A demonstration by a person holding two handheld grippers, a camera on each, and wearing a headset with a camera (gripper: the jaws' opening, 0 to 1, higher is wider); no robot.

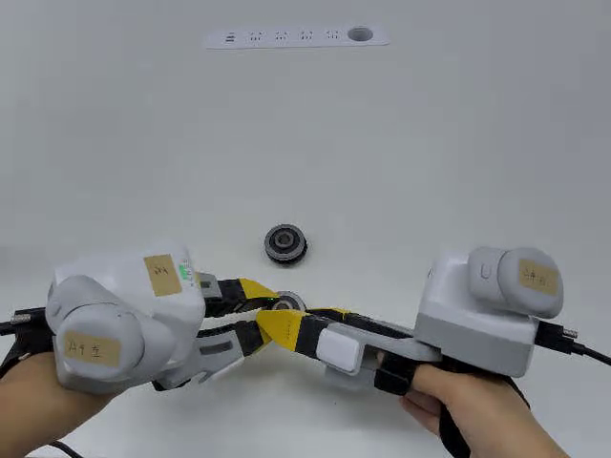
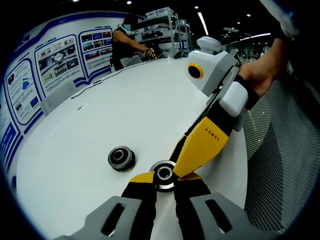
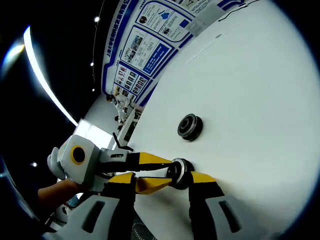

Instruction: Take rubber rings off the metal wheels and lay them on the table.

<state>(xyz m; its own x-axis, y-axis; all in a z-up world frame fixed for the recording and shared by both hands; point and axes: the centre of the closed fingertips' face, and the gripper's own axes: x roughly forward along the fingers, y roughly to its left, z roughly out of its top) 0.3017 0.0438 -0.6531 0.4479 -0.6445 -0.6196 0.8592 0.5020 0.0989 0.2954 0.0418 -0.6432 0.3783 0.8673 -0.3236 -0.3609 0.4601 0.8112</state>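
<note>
As fingers (image 2: 141, 178) of the left gripper (image 2: 164, 179) clamp a metal wheel (image 2: 164, 174) low by the counter (image 2: 75, 150), the right gripper (image 3: 177, 181) pinches it too; best hold it still, then peel its rubber ring (image 2: 161, 164) off evenly; a second wheel (image 1: 285, 243) lies apart on the counter.

Left claw (image 1: 267, 307) clasps wheel (image 1: 288, 301); right claw (image 1: 291, 321) too
</note>
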